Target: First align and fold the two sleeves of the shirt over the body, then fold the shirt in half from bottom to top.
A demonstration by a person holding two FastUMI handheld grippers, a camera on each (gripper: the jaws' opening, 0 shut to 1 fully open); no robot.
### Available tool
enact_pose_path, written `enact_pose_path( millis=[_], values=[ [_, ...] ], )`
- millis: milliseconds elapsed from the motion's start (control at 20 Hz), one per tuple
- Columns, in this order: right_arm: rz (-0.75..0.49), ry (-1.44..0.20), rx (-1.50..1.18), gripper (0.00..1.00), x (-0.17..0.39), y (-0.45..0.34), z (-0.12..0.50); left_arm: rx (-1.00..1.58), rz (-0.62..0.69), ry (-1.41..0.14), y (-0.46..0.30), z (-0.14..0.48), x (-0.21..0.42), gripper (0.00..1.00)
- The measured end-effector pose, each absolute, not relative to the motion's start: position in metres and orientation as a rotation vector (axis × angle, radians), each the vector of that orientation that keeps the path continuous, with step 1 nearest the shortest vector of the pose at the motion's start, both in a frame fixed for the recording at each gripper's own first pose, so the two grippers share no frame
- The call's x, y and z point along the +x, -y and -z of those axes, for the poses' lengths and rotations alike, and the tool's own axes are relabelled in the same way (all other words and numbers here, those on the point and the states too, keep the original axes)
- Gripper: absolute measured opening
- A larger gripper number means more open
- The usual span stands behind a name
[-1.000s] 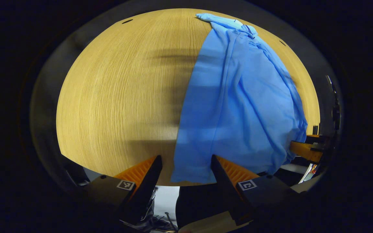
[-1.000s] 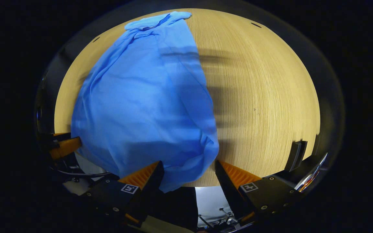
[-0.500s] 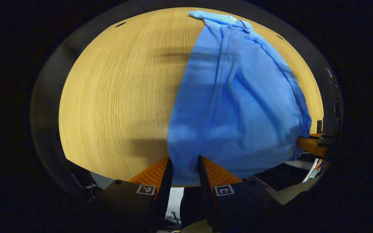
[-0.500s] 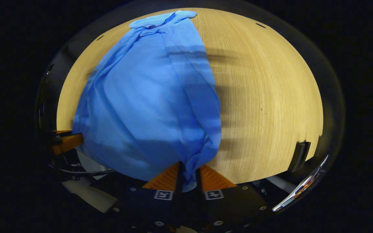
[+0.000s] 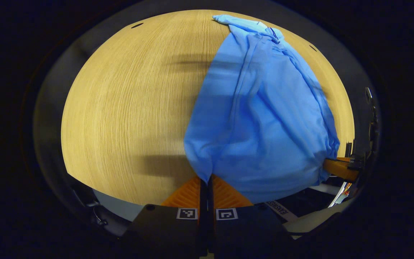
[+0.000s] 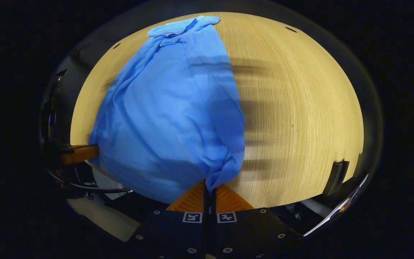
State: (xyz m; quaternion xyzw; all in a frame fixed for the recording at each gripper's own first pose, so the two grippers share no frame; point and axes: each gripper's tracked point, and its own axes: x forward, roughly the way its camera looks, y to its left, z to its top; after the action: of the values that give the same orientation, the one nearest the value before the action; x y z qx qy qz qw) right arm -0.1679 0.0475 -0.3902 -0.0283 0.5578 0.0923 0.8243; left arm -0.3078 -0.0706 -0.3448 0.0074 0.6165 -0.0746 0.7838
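Gripping the blue shirt's (image 5: pixel 264 118) bottom corners, both hand-held grippers (image 5: pixel 207 181) (image 6: pixel 210 187) clamped at 6 o'clock; next, likely carrying the hem toward the 12 o'clock collar across the bench (image 5: pixel 128 108).

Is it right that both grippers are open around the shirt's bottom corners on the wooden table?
No. Both are shut on the shirt: the left gripper in the left gripper view, the right gripper in the right gripper view. The table is wooden.
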Motion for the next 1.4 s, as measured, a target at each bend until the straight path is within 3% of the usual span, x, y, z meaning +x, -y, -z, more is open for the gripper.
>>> enact_pose_path(
  millis=[700,1400],
  values=[
    [-0.230,-0.926,-0.091,0.00,-0.008,-0.055,0.267,0.051,0.202,-1.065,0.092,0.257,-0.124,0.05],
    [-0.233,-0.808,-0.125,0.01,0.133,-0.072,0.192,0.051,0.217,-0.969,0.094,0.205,0.033,0.05]
  ],
)
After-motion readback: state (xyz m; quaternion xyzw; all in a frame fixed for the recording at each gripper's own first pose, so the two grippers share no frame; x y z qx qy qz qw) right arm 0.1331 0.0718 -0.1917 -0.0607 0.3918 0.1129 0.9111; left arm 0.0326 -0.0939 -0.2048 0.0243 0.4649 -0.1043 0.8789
